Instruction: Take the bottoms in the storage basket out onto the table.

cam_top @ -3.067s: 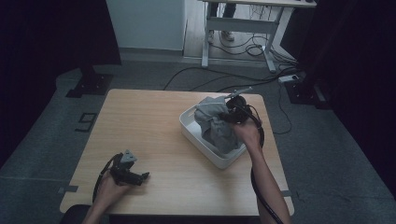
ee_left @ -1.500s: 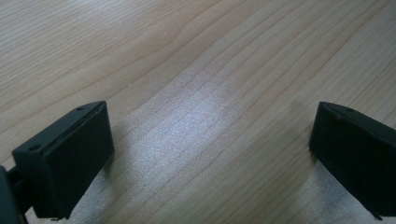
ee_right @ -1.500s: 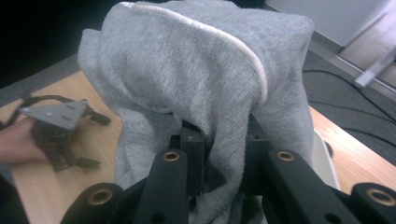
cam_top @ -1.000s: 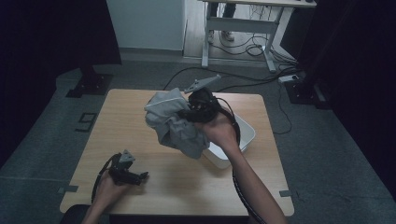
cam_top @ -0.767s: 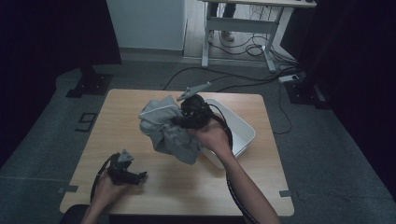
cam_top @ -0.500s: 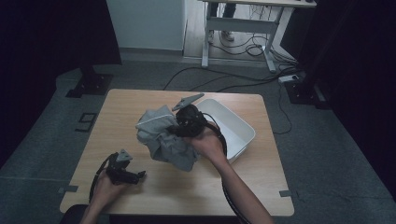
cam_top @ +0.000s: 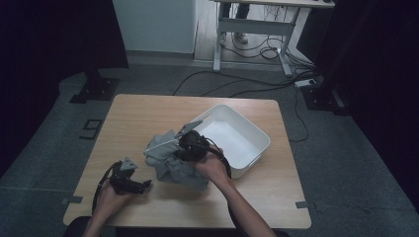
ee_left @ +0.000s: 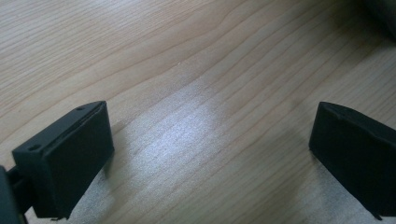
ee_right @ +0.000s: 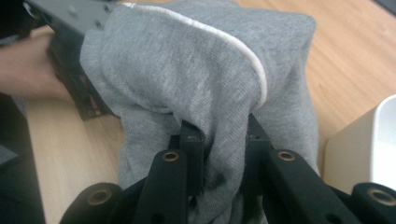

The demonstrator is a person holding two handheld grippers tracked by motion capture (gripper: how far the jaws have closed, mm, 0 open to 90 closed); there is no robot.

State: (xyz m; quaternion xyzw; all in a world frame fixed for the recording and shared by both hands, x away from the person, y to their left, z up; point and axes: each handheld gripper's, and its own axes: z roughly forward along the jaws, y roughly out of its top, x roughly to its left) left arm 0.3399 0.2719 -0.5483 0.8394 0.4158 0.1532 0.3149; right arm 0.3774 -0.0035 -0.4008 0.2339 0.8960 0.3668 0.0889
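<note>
A grey garment (cam_top: 170,160) with a white seam lies bunched on the wooden table (cam_top: 143,113), left of the white tub (cam_top: 237,136). My right gripper (cam_top: 185,150) is shut on a fold of that garment (ee_right: 196,88); in the right gripper view the cloth is pinched between the two jaws and drapes over them. Near the table's front left corner my left gripper (cam_top: 141,185) stands open, low over bare wood. The left gripper view shows its pads (ee_left: 70,154) wide apart with nothing between them.
The white tub is empty and sits right of centre. In the right gripper view its rim (ee_right: 373,140) shows at the right, and the left hand with its gripper (ee_right: 70,56) shows behind the cloth. Cables and a desk frame (cam_top: 257,27) lie on the floor beyond the table.
My right gripper has carried the garment out of the tub, leftward and down, until the cloth rests on the table. The left gripper has stayed put.
</note>
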